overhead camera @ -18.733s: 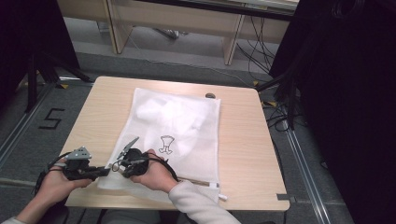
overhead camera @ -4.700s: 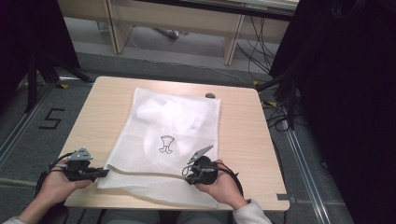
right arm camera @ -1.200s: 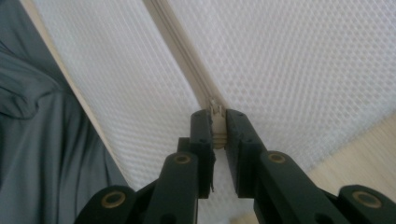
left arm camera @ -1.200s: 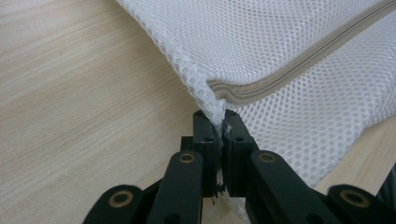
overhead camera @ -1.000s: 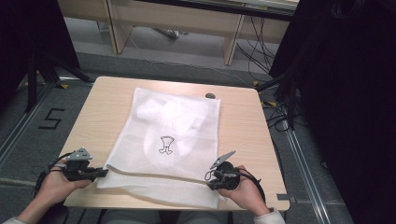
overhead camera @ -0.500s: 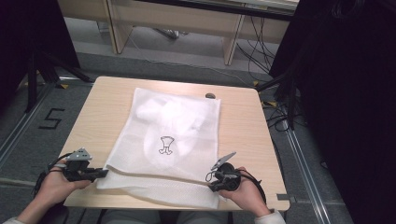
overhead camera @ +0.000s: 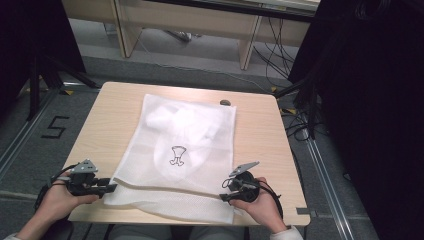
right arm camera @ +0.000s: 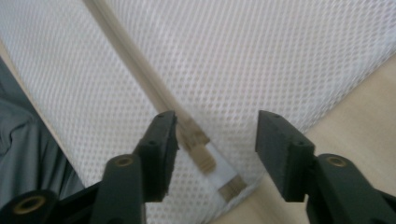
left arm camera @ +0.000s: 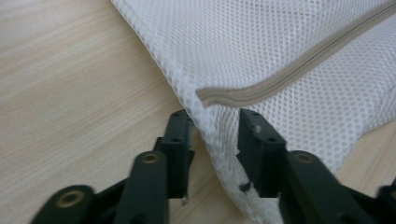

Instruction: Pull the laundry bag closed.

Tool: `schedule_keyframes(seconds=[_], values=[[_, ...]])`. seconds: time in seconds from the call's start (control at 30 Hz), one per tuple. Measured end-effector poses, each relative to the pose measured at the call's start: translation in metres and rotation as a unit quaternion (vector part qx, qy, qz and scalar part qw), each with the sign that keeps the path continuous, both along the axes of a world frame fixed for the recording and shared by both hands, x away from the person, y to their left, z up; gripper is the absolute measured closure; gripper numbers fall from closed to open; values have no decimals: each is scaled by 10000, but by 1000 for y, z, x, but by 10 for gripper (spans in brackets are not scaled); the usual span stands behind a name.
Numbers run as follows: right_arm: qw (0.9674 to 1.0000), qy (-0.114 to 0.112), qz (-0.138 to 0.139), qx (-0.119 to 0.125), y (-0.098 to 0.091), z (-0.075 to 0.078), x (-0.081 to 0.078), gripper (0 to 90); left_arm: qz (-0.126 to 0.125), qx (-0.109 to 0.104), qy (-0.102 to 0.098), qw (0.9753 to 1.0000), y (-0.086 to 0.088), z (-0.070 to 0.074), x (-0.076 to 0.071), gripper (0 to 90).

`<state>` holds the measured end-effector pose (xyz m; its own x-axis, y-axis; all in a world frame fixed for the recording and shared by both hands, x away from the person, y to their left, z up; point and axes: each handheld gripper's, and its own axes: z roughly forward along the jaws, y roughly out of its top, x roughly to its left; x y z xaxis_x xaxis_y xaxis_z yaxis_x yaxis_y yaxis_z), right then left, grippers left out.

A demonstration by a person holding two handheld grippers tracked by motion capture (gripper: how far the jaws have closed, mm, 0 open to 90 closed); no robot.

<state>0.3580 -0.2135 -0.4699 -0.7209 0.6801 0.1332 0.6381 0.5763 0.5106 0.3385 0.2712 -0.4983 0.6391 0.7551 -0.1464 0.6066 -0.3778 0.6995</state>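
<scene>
Left claw (overhead camera: 111, 187) and right claw (overhead camera: 223, 196) just parted, level, at mesh bag (overhead camera: 185, 150) corners

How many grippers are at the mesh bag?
2: the left gripper at the mesh laundry bag's near left corner, the right gripper at its near right corner, by the zipper end.

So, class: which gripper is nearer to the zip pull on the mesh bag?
Right. The right gripper has the zip pull between its open jaws; the left gripper straddles the mesh bag's opposite corner.
</scene>
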Motion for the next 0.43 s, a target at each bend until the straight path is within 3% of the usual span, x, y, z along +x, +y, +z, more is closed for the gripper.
schedule_keyframes(seconds=[0.07,0.1,0.13,0.17,0.2,0.23,0.27,0.3,0.33,0.37,0.43], values=[[9995,-170,-157,208,-1,1,1,426,78,-33,-204,9998,0,0,-1,498],[9990,-266,-220,298,-3,1,2,403,-6,52,-255,9997,2,2,0,457],[9992,-278,-217,188,-4,2,3,387,41,-65,-416,9991,1,0,1,417],[9983,-377,-330,311,-5,0,4,376,24,-5,-410,9992,1,2,0,374],[9980,-390,-432,261,-6,0,5,368,54,2,-561,9984,1,2,1,337],[9982,-348,-435,215,-6,3,4,368,134,-62,-625,9979,-1,2,1,294],[9980,-466,-371,235,-6,2,5,364,124,-42,-682,9976,-1,2,1,273],[9977,-459,-417,260,-6,3,5,354,-17,173,-638,9978,2,5,1,263],[9975,-472,-437,279,-6,3,5,353,39,64,-683,9976,0,4,1,259],[9974,-507,-420,284,-6,2,5,357,-28,97,-664,9977,1,5,2,258],[9968,-662,-312,318,-7,0,7,360,84,-142,-648,9978,-4,3,1,258]])
